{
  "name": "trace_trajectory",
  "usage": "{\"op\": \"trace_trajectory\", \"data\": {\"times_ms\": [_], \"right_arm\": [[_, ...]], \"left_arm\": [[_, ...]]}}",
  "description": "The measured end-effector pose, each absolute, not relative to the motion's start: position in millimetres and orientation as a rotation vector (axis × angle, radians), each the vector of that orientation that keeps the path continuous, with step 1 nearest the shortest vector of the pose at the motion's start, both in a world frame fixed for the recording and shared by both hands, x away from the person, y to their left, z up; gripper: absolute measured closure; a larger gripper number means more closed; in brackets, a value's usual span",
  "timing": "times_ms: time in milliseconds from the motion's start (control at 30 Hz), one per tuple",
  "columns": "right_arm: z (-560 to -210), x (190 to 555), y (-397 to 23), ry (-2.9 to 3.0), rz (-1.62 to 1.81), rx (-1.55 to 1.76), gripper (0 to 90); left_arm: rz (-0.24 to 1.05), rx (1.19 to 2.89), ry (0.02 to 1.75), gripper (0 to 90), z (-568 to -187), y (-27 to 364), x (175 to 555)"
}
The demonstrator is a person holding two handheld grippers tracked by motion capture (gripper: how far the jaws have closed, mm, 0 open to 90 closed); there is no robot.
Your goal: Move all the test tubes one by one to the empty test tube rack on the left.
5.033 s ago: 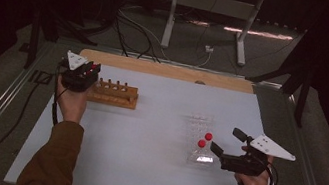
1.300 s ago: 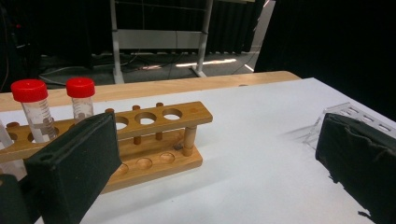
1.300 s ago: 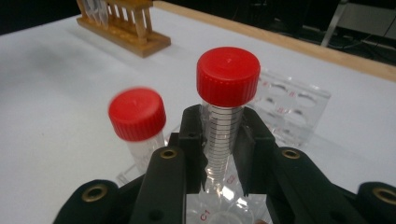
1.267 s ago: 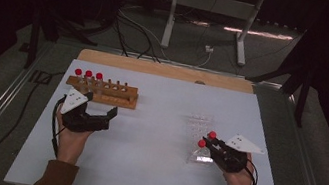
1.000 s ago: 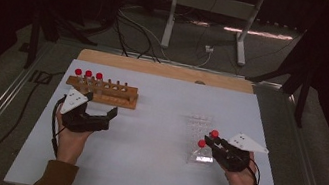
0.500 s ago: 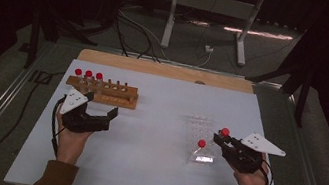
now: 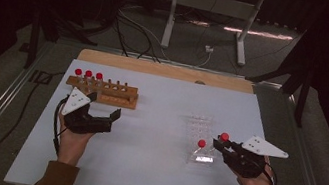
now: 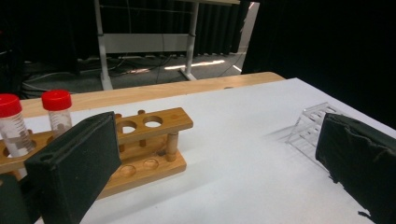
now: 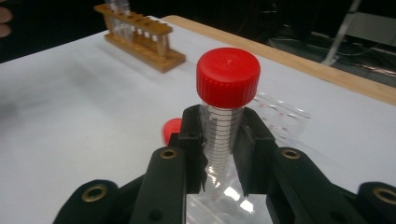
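Observation:
My right gripper (image 7: 221, 142) (image 9: 223, 140) is shut on a clear red-capped tube (image 9: 225, 109) (image 7: 224, 137), held upright just right of the clear plastic rack (image 7: 198, 133). One more red-capped tube (image 7: 201, 144) stands in that rack's near end. A wooden rack (image 7: 104, 91) at the left holds three red-capped tubes (image 7: 88, 74) at its left end; two of them (image 8: 57, 109) appear in the left gripper view. My left gripper (image 7: 103, 117) rests on the table in front of the wooden rack, its jaws wide open with nothing between them.
A wooden board (image 7: 166, 69) lies along the far edge of the white table (image 7: 151, 161). Beyond it are cables and a metal stand (image 7: 211, 14) on the floor. The clear rack's edge (image 8: 310, 128) shows past my left gripper's right jaw.
My right gripper has lifted the tube out of the clear rack and drawn it up and to the right. The left gripper has stayed where it was.

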State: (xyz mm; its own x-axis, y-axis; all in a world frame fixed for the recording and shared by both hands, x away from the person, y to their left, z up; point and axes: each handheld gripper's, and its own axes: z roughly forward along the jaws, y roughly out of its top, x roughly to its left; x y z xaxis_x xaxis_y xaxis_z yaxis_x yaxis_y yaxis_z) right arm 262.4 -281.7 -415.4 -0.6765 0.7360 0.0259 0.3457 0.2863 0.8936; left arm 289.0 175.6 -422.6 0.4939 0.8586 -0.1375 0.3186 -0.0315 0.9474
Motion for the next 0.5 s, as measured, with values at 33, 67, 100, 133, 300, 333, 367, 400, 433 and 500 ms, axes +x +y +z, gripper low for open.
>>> {"op": "trace_trajectory", "data": {"times_ms": [33,67,100,133,300,333,367,400,433,500], "right_arm": [[-415.2,261.5,-280.8,2.182,1.369,0.971,74.2],[-414.7,260.6,-279.9,2.196,1.380,0.964,74.2],[-414.0,259.7,-278.7,2.208,1.380,0.954,74.2],[-413.4,258.9,-277.0,2.221,1.376,0.949,74.1],[-411.8,257.2,-270.4,2.267,1.384,0.909,74.1],[-411.8,257.1,-268.8,2.273,1.391,0.903,74.2],[-411.8,257.3,-267.0,2.278,1.398,0.899,74.1],[-412.0,257.6,-265.0,2.283,1.405,0.894,74.1],[-412.2,257.9,-262.4,2.288,1.411,0.887,74.1],[-412.3,258.1,-256.4,2.298,1.414,0.876,74.1]], "left_arm": [[0.590,1.602,1.032,0.6,-422.2,174.5,288.7],[0.589,1.605,1.028,0.6,-421.6,173.3,288.4],[0.587,1.607,1.023,0.6,-421.0,172.2,288.1],[0.584,1.608,1.018,0.6,-420.4,170.9,287.7],[0.538,1.592,0.986,0.7,-414.7,163.1,285.8],[0.534,1.594,0.974,0.7,-412.8,160.2,284.9],[0.526,1.598,0.959,0.7,-410.5,156.8,283.9],[0.520,1.604,0.945,0.7,-408.2,152.8,282.8],[0.512,1.610,0.927,0.7,-405.9,148.4,281.8],[0.488,1.625,0.892,1.3,-401.7,138.6,279.7]]}}
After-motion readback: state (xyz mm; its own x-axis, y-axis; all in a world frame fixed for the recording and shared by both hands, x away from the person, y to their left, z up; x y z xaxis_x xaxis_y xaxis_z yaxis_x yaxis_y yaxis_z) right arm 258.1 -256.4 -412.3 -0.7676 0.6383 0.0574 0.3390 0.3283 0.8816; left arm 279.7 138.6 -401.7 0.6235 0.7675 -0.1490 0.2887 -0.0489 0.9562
